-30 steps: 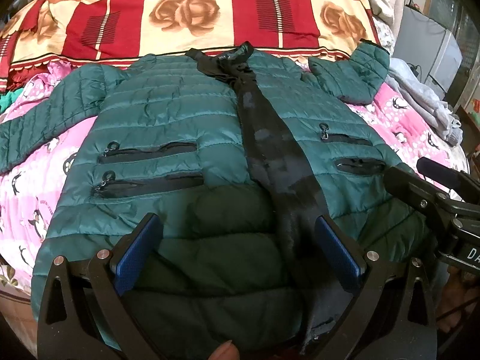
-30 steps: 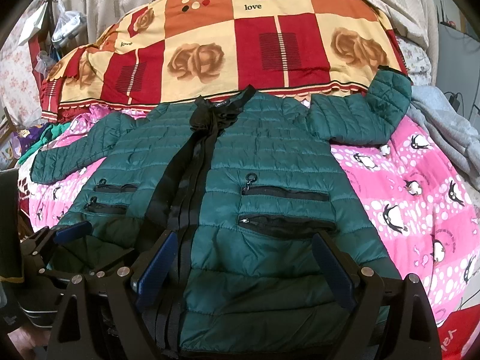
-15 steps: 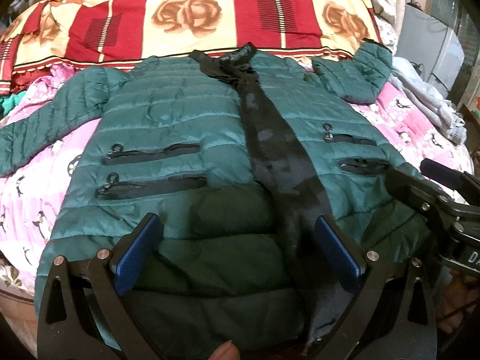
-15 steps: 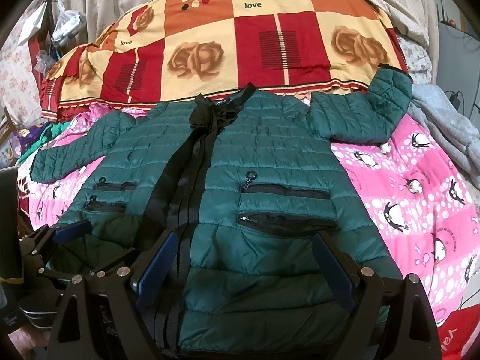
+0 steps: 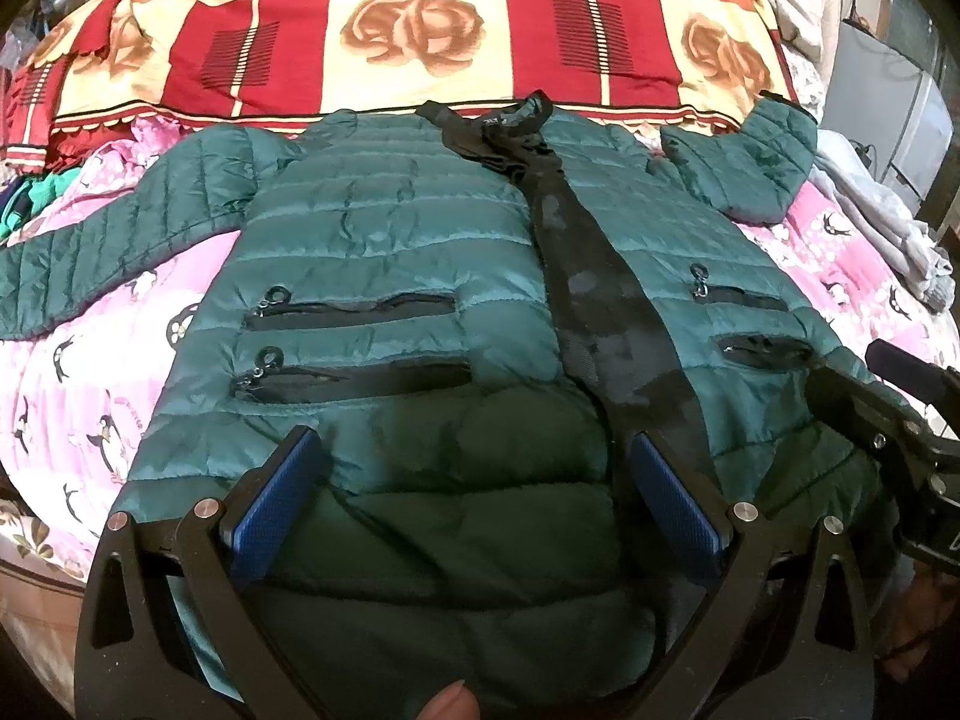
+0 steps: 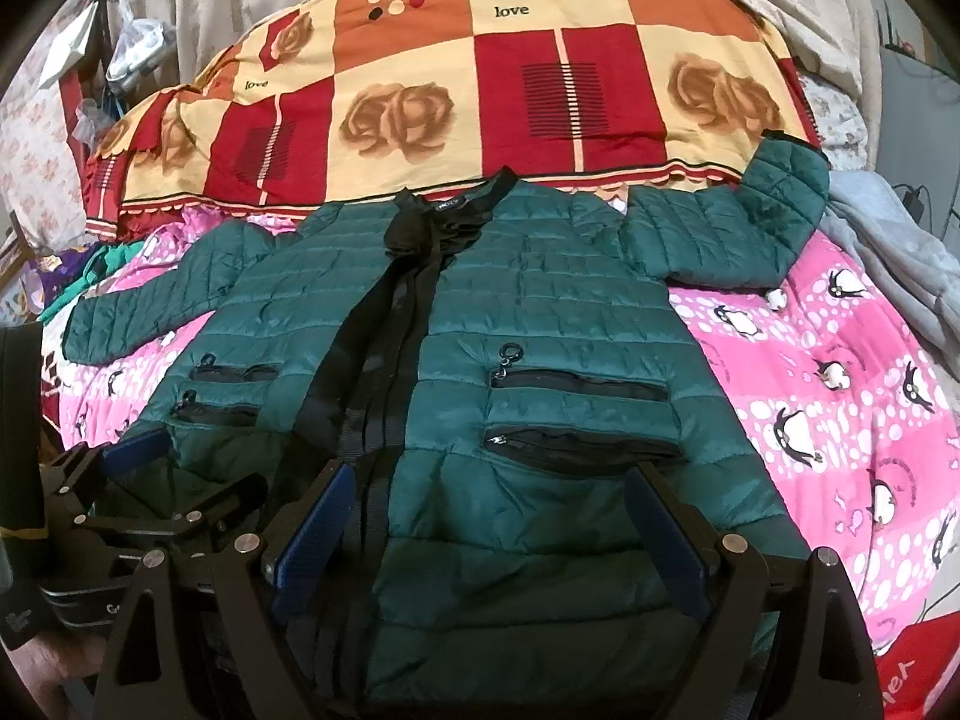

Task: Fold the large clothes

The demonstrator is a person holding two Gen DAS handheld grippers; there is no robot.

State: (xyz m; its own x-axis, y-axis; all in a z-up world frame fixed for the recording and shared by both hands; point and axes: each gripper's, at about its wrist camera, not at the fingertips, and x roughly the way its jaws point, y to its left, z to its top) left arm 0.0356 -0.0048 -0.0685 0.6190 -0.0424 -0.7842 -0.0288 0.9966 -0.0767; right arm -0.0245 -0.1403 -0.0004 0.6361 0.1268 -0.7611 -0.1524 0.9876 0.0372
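Pink penguin bedspread [image 6: 840,396], item: green puffer jacket [image 5: 390,252], flat, front up, collar far, hem nearest me. Left gripper [image 5: 474,504], right gripper [image 6: 489,531]: jaws wide, empty, straddling hem. I judge both equally near.

A dark green quilted puffer jacket [image 6: 540,324] with black placket and pocket zips lies on a pink penguin-print sheet [image 6: 840,372], beside a red, cream and orange checked blanket [image 6: 480,90] with brown roses, while blue pads [image 6: 312,534] line black gripper fingers.
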